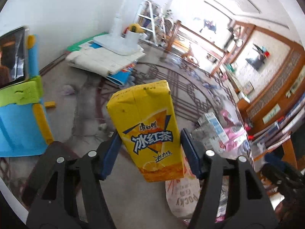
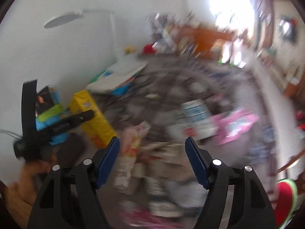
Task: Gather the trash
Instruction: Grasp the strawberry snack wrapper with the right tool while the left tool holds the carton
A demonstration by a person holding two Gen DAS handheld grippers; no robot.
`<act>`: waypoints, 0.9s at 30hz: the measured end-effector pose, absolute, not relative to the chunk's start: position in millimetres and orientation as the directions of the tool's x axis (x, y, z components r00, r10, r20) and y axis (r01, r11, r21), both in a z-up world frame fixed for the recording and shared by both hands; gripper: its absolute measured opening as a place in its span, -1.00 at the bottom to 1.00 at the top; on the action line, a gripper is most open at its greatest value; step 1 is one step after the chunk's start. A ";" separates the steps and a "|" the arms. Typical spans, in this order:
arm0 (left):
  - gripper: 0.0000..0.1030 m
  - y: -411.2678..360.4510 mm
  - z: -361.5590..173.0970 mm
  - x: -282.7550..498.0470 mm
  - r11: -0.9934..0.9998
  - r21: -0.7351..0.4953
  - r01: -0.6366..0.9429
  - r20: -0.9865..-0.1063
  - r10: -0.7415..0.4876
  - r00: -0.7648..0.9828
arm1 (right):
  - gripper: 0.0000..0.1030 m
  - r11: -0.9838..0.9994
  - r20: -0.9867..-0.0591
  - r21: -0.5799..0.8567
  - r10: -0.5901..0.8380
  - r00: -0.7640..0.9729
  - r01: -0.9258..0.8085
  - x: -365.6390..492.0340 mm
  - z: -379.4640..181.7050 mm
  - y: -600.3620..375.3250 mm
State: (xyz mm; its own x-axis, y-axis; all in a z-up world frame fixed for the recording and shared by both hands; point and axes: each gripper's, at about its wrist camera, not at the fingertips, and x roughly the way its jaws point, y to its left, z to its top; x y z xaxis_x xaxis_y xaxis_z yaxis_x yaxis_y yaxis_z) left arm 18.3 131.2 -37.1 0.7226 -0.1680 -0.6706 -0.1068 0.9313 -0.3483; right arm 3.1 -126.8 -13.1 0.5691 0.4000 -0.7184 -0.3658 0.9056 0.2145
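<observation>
A yellow iced tea carton (image 1: 144, 126) stands tilted between the blue pads of my left gripper (image 1: 150, 131), which is shut on its lower sides and holds it off the floor. The blurred right wrist view shows the same carton (image 2: 91, 118) at the left, in the left gripper (image 2: 57, 127), with a hand (image 2: 28, 175) below it. My right gripper (image 2: 152, 139) is open with nothing between its fingers, above a heap of litter: a Pocky box (image 2: 125, 164), a blue and white carton (image 2: 196, 114) and a pink packet (image 2: 236, 126).
The Pocky box (image 1: 181, 194), blue and white carton (image 1: 215, 124) and pink packet (image 1: 234, 129) lie on the floor to the right. A blue plastic chair (image 1: 17, 129) stands left, folded white mats (image 1: 106, 59) by the wall, and wooden cabinets (image 1: 266, 99) on the right.
</observation>
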 end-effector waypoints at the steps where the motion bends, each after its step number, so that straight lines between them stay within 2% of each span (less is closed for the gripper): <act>1: 0.18 138.6 -34.6 15.7 0.930 -0.342 -0.133 -0.664 -0.139 0.735 | 0.13 0.897 -0.744 0.245 0.417 0.521 -0.367 16.1 -16.8 -116.7; 3: 0.18 148.3 -30.1 12.3 0.928 -0.333 -0.166 -0.650 -0.099 0.753 | 0.04 0.899 -0.789 0.229 0.396 0.470 -0.373 35.1 -24.9 -95.9; 8: 0.18 163.4 -22.1 5.7 0.931 -0.302 -0.206 -0.620 -0.027 0.784 | 0.03 0.904 -0.878 0.192 0.332 0.345 -0.382 64.4 -61.7 -54.5; 11: 0.18 164.5 -23.2 7.0 0.927 -0.322 -0.195 -0.619 -0.049 0.784 | 0.06 0.919 -0.909 0.157 0.278 0.310 -0.362 74.5 -88.4 -41.5; 18: 0.18 161.6 -24.1 10.4 0.926 -0.335 -0.174 -0.612 -0.074 0.787 | 0.21 0.899 -0.946 0.052 0.184 0.268 -0.436 68.4 -129.5 -11.1; 19: 0.18 162.5 -24.6 10.6 0.924 -0.338 -0.176 -0.613 -0.075 0.787 | 0.06 0.895 -0.949 0.045 0.177 0.262 -0.443 67.6 -134.4 -9.4; 20: 0.18 163.1 -25.0 11.1 0.923 -0.341 -0.178 -0.614 -0.075 0.786 | -0.06 0.892 -0.950 0.042 0.176 0.260 -0.450 66.5 -137.2 -8.6; 27: 0.18 160.8 -26.1 10.3 0.928 -0.334 -0.166 -0.616 -0.081 0.784 | -0.10 0.891 -0.881 0.208 0.349 0.318 -0.403 62.5 -103.6 -35.7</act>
